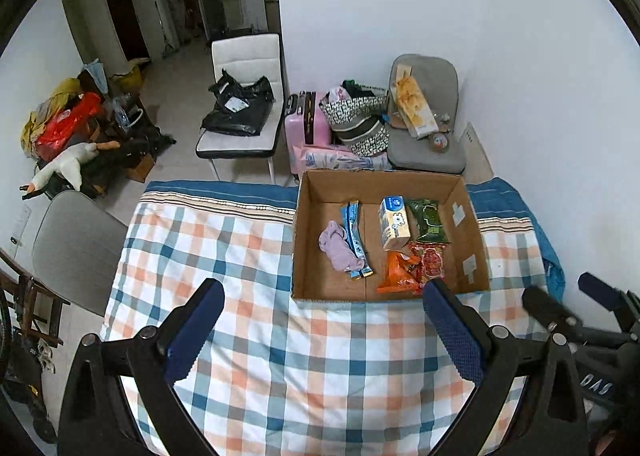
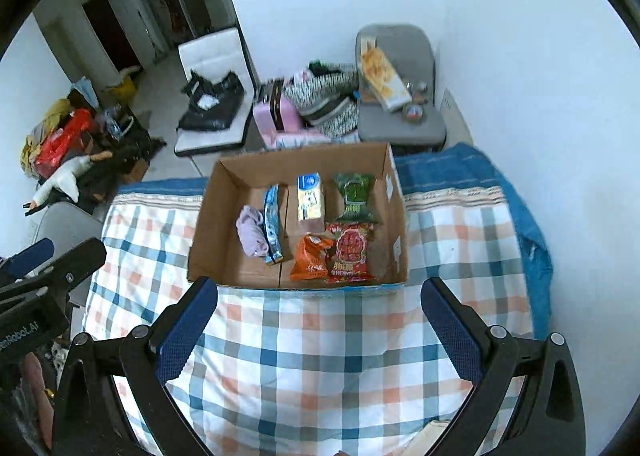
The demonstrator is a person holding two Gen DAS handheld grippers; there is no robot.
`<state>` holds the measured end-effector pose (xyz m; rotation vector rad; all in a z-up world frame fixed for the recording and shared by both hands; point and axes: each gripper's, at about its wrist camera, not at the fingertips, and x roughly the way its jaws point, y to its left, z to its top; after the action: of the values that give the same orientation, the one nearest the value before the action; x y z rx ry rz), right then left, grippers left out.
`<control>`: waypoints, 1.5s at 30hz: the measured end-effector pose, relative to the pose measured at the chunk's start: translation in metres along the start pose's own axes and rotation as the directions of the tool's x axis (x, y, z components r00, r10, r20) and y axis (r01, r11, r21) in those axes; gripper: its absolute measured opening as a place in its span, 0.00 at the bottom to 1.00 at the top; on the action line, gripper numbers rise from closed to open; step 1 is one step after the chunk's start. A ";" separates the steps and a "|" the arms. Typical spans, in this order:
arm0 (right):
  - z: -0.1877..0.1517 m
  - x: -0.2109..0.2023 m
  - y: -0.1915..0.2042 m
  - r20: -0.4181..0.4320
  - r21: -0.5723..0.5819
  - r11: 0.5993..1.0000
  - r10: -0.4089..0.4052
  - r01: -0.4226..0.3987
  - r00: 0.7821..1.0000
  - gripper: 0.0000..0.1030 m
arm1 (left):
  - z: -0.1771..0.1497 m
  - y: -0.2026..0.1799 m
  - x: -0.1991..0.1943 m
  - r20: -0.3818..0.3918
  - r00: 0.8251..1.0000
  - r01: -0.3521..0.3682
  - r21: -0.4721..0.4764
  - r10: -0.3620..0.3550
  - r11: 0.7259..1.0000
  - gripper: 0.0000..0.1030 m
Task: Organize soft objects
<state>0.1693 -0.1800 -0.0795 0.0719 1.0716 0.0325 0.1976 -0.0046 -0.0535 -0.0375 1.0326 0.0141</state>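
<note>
Your left gripper (image 1: 324, 328) and right gripper (image 2: 320, 320) both hang over the checked blanket (image 1: 280, 376) with jaws spread wide and nothing between them — each sits just short of the near wall of the cardboard box (image 1: 472, 240). Inside that box you have a lilac cloth (image 1: 338, 250) touching a blue sachet (image 1: 356, 240) on the left side, with a tissue pack (image 1: 394, 222), a green packet (image 1: 428, 218), an orange packet (image 1: 398, 270) and a red packet (image 1: 430, 262) grouped on the right.
</note>
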 end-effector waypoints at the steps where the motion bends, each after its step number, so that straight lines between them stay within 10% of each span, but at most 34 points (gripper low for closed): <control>1: -0.002 -0.010 0.000 0.014 0.003 1.000 0.004 -0.004 1.000 1.00 | -0.003 0.000 -0.007 0.009 1.000 -0.002 0.002 0.002 1.000 0.99; 16: -0.018 -0.116 0.000 0.155 -0.009 1.000 0.015 -0.014 0.988 1.00 | -0.020 0.001 -0.089 0.134 0.991 -0.012 -0.014 0.014 1.000 0.99; 45: -0.019 -0.150 -0.001 0.187 -0.025 1.000 0.018 -0.014 0.982 1.00 | -0.027 0.004 -0.111 0.145 0.989 -0.024 -0.007 0.024 1.000 0.99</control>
<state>0.0809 -0.1893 0.0432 0.0614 0.8826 0.0519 0.1179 -0.0004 0.0279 -0.0283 0.8874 0.0407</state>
